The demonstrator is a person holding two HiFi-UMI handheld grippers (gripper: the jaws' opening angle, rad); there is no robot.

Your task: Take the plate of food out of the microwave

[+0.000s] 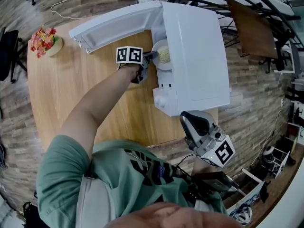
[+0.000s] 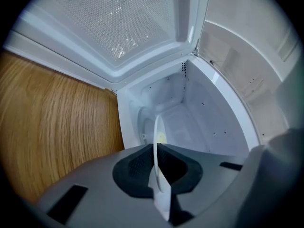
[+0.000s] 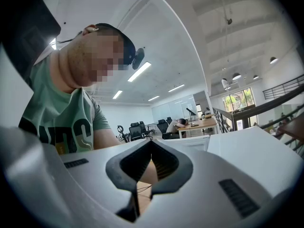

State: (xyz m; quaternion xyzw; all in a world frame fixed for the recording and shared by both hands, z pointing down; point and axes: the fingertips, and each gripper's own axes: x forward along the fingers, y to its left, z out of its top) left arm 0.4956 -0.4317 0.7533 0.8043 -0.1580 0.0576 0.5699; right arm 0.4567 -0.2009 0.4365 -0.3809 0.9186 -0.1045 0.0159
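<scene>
The white microwave (image 1: 194, 51) stands on the wooden table (image 1: 71, 89) with its door (image 1: 116, 25) swung open to the left. A white plate (image 1: 159, 63) with pale yellow food (image 1: 164, 55) sits at the cavity's mouth. My left gripper (image 1: 151, 57) is shut on the plate's near rim. In the left gripper view the plate (image 2: 157, 137) is seen edge-on, clamped between the dark pads of the left gripper (image 2: 157, 175), with the cavity (image 2: 204, 118) behind. My right gripper (image 1: 189, 119) hangs off the table's front right, shut, with nothing in it; in its own view the right gripper (image 3: 150, 144) points back at the person.
A small pot of red and yellow flowers (image 1: 45, 41) stands at the table's far left. The open door (image 2: 128, 23) hangs over the tabletop (image 2: 52, 122) left of the cavity. Chairs and a railing stand beyond the microwave's white side (image 3: 256, 156).
</scene>
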